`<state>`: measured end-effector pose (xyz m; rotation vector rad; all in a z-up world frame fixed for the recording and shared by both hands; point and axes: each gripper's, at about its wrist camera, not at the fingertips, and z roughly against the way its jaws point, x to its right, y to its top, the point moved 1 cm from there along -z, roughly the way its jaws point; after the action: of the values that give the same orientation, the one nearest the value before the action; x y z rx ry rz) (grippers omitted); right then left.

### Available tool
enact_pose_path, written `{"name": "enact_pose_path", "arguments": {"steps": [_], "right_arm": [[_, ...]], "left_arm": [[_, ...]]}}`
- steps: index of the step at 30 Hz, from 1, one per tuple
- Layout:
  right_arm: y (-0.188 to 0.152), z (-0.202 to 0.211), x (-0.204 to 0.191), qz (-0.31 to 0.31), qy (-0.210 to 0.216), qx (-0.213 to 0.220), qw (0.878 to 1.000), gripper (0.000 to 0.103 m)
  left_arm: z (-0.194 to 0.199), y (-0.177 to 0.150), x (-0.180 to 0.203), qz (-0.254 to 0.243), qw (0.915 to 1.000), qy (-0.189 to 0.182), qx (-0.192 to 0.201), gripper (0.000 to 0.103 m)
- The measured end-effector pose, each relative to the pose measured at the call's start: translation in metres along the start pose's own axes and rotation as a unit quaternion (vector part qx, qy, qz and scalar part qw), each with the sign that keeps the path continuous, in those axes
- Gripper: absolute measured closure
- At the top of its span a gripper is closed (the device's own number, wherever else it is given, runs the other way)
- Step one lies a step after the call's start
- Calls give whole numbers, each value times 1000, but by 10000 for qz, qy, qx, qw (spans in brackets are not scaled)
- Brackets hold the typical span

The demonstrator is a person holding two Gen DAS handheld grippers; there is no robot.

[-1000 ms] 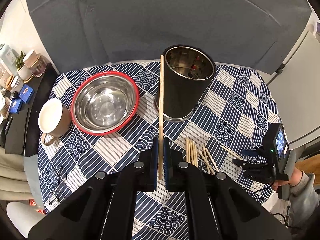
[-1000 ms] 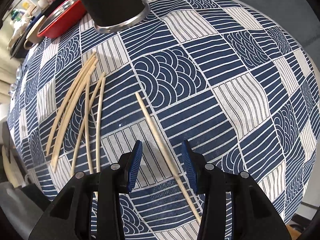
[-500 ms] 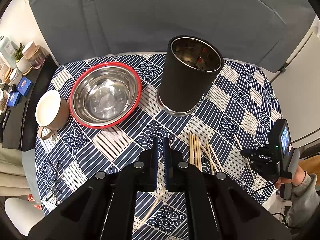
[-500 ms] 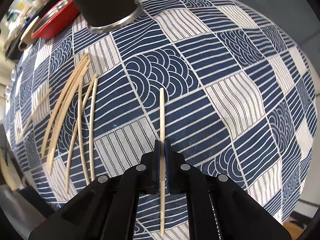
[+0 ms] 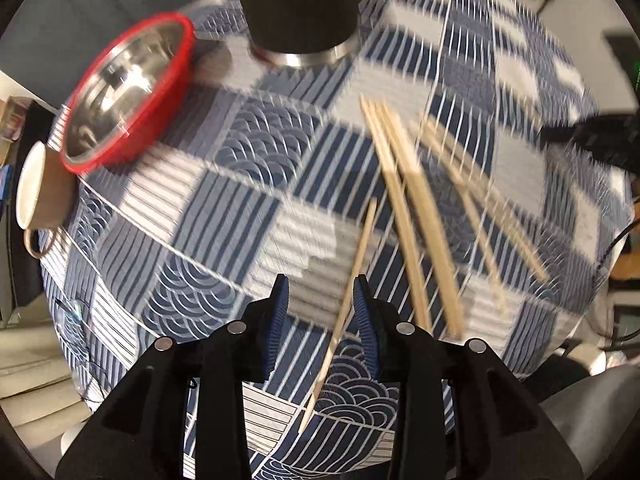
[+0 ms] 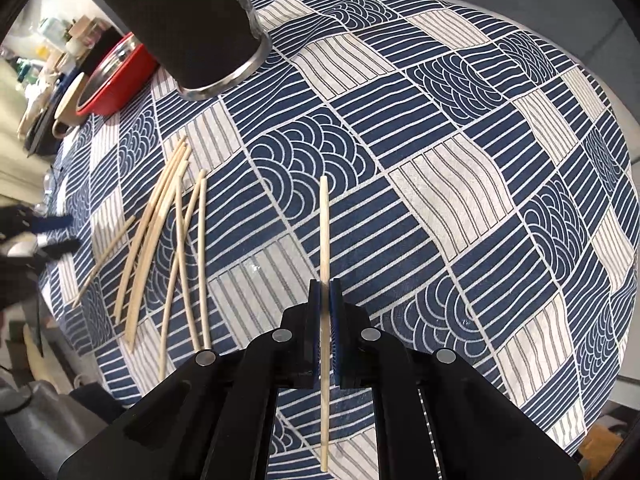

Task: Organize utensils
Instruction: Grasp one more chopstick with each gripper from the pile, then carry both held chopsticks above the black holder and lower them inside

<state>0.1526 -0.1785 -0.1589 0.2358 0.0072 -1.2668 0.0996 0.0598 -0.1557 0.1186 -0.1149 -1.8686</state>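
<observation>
Straddling a stray chopstick [image 5: 347,294] on the bench [image 5: 192,216], the left gripper [image 5: 322,312] is seen with fingers spread and nothing held. One chopstick [image 6: 325,240] is clenched by the right gripper [image 6: 325,320], clear of the loose pile [image 6: 168,248]. Next, the black holder [image 6: 192,20] must be reached and the stick tipped in.

Tablecloth [image 6: 420,128]: navy and white patchwork of stripes and wave arcs. Chopsticks [image 6: 176,240]: pale wood. Bowl [image 5: 120,92]: red outside, steel inside; holder [image 6: 180,20]: black.
</observation>
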Motion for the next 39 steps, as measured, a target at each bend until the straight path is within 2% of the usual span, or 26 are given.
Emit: {"name": "enact_pose_path", "arguments": {"steps": [4, 5, 8, 10, 11, 13, 14, 21, 23, 29, 33, 35, 39], "right_arm": [[-1, 4, 1, 8, 42, -44, 10000, 99], [-3, 4, 1, 2, 41, -56, 10000, 99], [-6, 5, 1, -28, 47, -70, 10000, 99], [-8, 5, 2, -48, 36, -76, 10000, 99], [-8, 5, 1, -55, 37, -69, 10000, 99], [-9, 5, 2, -81, 49, -38, 9999, 99], [-12, 7, 5, -90, 55, -22, 9999, 99], [-10, 15, 4, -121, 93, 129, 9998, 99], [-7, 20, 5, -133, 100, 186, 9997, 99], [4, 41, 8, -217, 171, 464, 9985, 99], [20, 69, 8, -278, 428, 893, 9947, 99], [27, 83, 9, -309, 478, 1123, 9920, 99], [45, 109, 7, -268, 478, 1507, 9871, 99]], "left_arm": [[-25, -11, -4, 161, 9995, 16, -280, 64], [-30, -13, -5, 194, 9992, -23, -343, 59], [-33, -16, -8, 298, 9991, -111, -282, 57], [-34, -17, -4, 153, 9996, -53, -248, 56], [-34, -17, -4, 153, 9995, -83, -245, 60], [-34, -18, -4, 240, 9994, -137, -226, 76], [-34, -18, -5, 295, 9990, -211, -261, 97], [-36, -17, -22, 761, 9949, -557, -366, 98], [-32, -18, -31, 836, 9945, -542, -332, 99], [-2, -6, -52, 971, 9942, -474, -1, 98], [33, 13, -62, 1015, 9939, -186, 387, 98], [50, 22, -56, 1038, 9929, -184, 556, 98], [84, 42, -67, 1015, 9902, -69, 957, 98]]}}
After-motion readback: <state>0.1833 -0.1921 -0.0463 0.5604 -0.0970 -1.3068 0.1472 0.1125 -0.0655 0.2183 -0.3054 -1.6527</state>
